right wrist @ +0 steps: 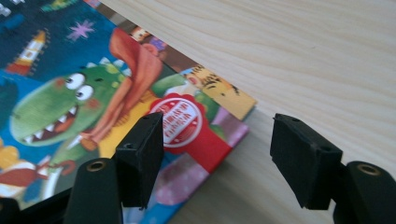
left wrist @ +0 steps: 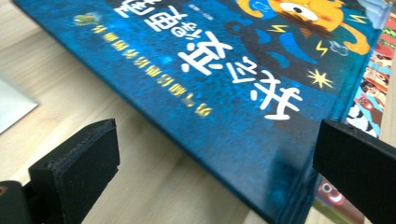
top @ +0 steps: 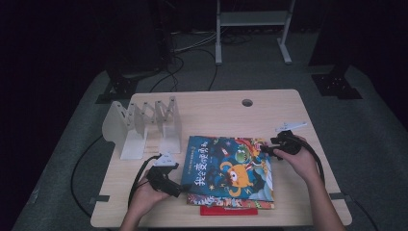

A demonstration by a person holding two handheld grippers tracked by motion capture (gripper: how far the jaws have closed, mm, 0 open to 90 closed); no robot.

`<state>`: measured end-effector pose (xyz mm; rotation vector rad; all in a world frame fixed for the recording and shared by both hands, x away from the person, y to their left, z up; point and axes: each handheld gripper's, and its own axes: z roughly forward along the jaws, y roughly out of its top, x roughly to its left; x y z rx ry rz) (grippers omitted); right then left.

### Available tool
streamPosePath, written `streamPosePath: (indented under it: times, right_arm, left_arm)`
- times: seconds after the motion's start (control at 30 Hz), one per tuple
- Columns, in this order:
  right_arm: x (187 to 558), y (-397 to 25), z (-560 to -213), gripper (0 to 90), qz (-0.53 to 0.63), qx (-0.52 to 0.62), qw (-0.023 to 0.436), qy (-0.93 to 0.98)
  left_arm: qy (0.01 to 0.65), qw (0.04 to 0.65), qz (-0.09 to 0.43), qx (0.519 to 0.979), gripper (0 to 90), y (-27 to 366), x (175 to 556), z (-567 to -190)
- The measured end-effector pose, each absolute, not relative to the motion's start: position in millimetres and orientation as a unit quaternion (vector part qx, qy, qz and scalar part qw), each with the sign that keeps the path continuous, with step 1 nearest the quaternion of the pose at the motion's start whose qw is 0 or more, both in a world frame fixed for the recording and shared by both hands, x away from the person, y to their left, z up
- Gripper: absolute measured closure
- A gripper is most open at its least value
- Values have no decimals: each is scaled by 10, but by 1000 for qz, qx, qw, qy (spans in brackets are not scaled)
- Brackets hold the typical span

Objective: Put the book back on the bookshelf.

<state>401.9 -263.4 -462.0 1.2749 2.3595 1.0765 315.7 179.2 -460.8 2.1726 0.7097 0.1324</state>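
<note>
Both open tools, left tool and right tool, are flanking the stiff, glossy blue hardcover picture book; likely slippery, so grip its corner edges.

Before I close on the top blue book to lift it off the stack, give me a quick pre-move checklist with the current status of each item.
1. Left hand-held gripper open, jaws straddling the blue book corner: ok.
2. Right hand-held gripper open at the book's far corner: ok.
3. Either gripper gripping the book: not ok, both jaws apart.
4. Books underneath stay down when lifted: cannot tell.
5. White book rack standing upright on the table: ok.
</note>
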Motion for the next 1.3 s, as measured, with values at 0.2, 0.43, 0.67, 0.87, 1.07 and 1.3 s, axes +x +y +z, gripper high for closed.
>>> streamPosePath:
  times: [0.2, 0.43, 0.67, 0.87, 1.07, 1.3]
  right_arm:
    - [4014, -2567, -4652, 309, 379, 449, 93, 804]
    - [4066, -2463, -4645, 314, 379, 423, 92, 818]
    - [4094, -2376, -4642, 320, 381, 408, 89, 825]
    - [4095, -2269, -4641, 326, 385, 398, 88, 828]
    - [4077, -2165, -4635, 327, 384, 395, 90, 830]
    - [4018, -1928, -4621, 327, 385, 373, 93, 839]
  left_arm:
    - [296, 408, 78, 860, 0, 1898, 3174, -4617]
    - [301, 417, 80, 854, 10, 1971, 3192, -4608]
    - [298, 415, 70, 857, 0, 1927, 3199, -4633]
    - [312, 419, 72, 850, 0, 1981, 3209, -4606]
    - [329, 414, 67, 846, 0, 2069, 3184, -4589]
    - [339, 410, 69, 844, 0, 2145, 3049, -4614]
